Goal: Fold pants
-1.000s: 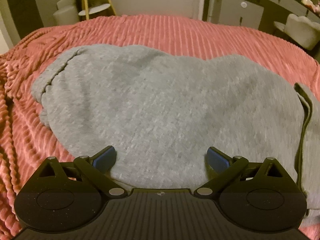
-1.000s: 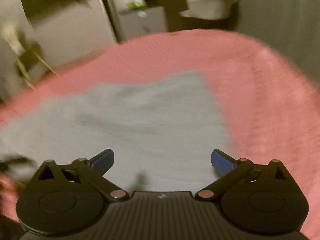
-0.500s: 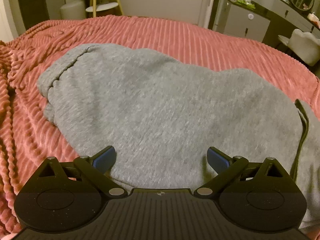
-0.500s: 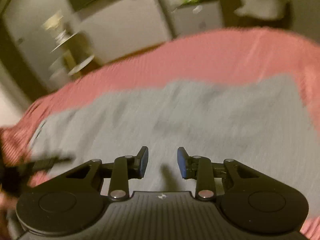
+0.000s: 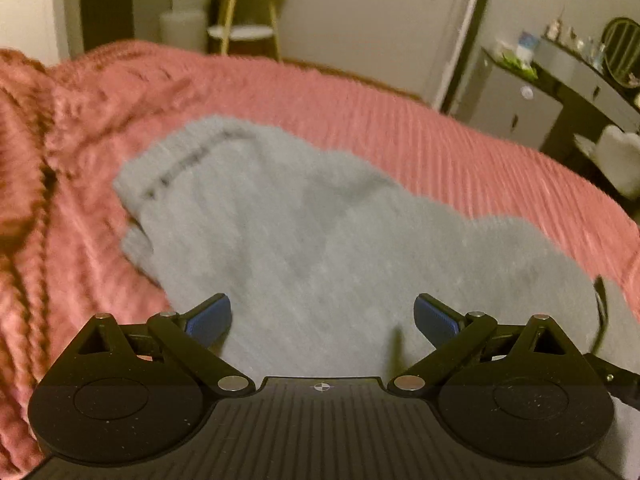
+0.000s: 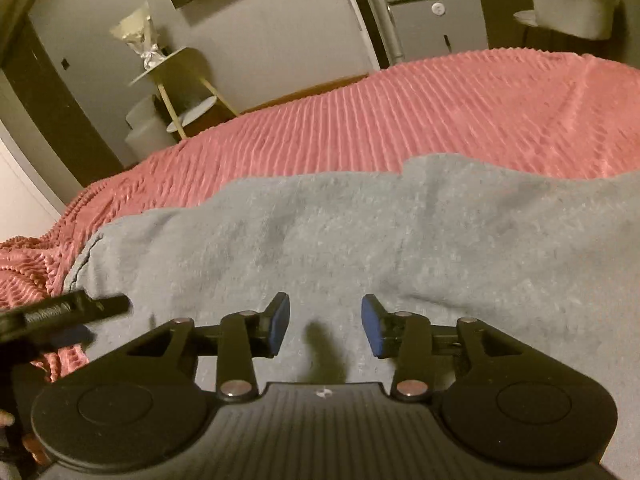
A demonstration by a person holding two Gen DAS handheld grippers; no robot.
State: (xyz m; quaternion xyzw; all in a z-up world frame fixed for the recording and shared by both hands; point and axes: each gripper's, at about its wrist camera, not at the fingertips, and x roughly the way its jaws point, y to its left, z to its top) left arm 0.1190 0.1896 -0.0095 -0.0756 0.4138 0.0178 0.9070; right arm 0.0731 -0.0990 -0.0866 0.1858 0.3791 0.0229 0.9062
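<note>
Grey fleecy sweatpants (image 5: 340, 240) lie folded in a soft lumpy heap mid-bed on the ribbed pink plush blanket (image 5: 460, 152), ribbed cuff toward its bunched left edge. Your left gripper (image 5: 322, 316) hovers over them, blue pads spread wide, holding nothing. Your right gripper (image 6: 325, 326) sits over the pants (image 6: 360, 240), pads partly closed with a gap, empty.

Dim, warm yellowish indoor light; the left wrist view is smeared by motion blur, the right wrist view sharper, both strongly bowed and darkened at the fisheye edges
</note>
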